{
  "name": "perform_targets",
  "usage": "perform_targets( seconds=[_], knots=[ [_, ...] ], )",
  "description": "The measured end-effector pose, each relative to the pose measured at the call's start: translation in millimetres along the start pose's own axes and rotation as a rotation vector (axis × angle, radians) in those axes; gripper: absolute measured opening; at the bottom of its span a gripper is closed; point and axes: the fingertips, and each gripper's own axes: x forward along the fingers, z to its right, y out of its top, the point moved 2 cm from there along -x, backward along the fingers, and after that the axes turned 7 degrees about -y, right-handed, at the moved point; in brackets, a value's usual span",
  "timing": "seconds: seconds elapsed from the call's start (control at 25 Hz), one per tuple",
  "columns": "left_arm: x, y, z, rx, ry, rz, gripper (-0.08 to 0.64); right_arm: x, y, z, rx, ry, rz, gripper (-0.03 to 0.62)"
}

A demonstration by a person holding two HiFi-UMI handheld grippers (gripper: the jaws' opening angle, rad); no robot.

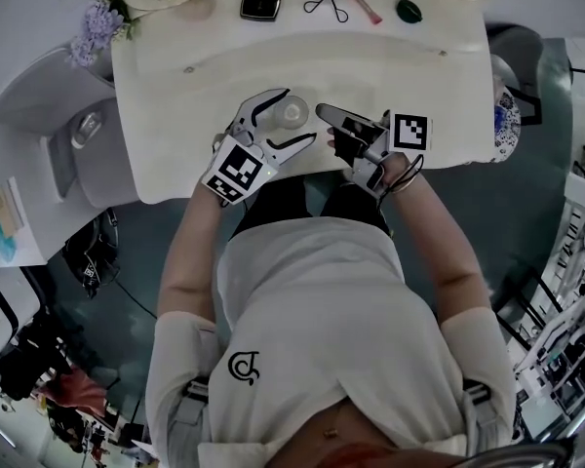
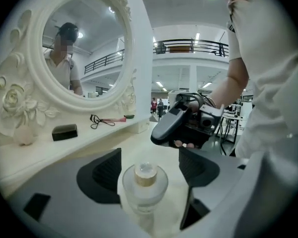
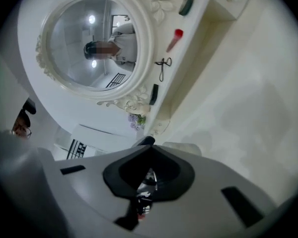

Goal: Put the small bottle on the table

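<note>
A small clear glass bottle [image 1: 291,113] with a gold neck stands upright on the white dressing table [image 1: 409,66], near its front edge. My left gripper [image 1: 297,117] straddles it with the jaws wide open. In the left gripper view the bottle [image 2: 145,183] sits between the dark pads [image 2: 108,175], with a gap on each side. My right gripper [image 1: 325,113] hovers just right of the bottle with its jaws shut and nothing in them. It also shows in the left gripper view as the right gripper [image 2: 170,124]. In its own view the right gripper [image 3: 149,147] points across the tabletop.
On the raised back shelf lie a black compact [image 1: 260,3], an eyelash curler [image 1: 324,1], a pink stick [image 1: 360,0] and a green item [image 1: 409,11]. An ornate oval mirror [image 2: 77,43] stands behind it. Purple flowers [image 1: 97,25] sit at the back left corner.
</note>
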Motion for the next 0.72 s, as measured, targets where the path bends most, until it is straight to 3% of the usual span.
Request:
perform_targets(
  seconds=[0.12, 0.2, 0.36, 0.72],
  knots=[
    [-13, 20, -4, 0.019, 0.064, 0.038, 0.269, -7, 8, -14, -0.112, -0.023, 0.034, 0.006],
    [-22, 31, -8, 0.039, 0.118, 0.06, 0.132, -13, 13, -18, -0.216, -0.077, 0.056, 0.006],
    [-40, 52, -13, 0.051, 0.217, 0.102, 0.029, -24, 21, -40, -0.42, -0.15, 0.111, 0.006],
    [-86, 98, -31, 0.006, 0.393, 0.129, 0.012, -43, 49, -101, -0.809, -0.244, 0.274, 0.005]
  ],
)
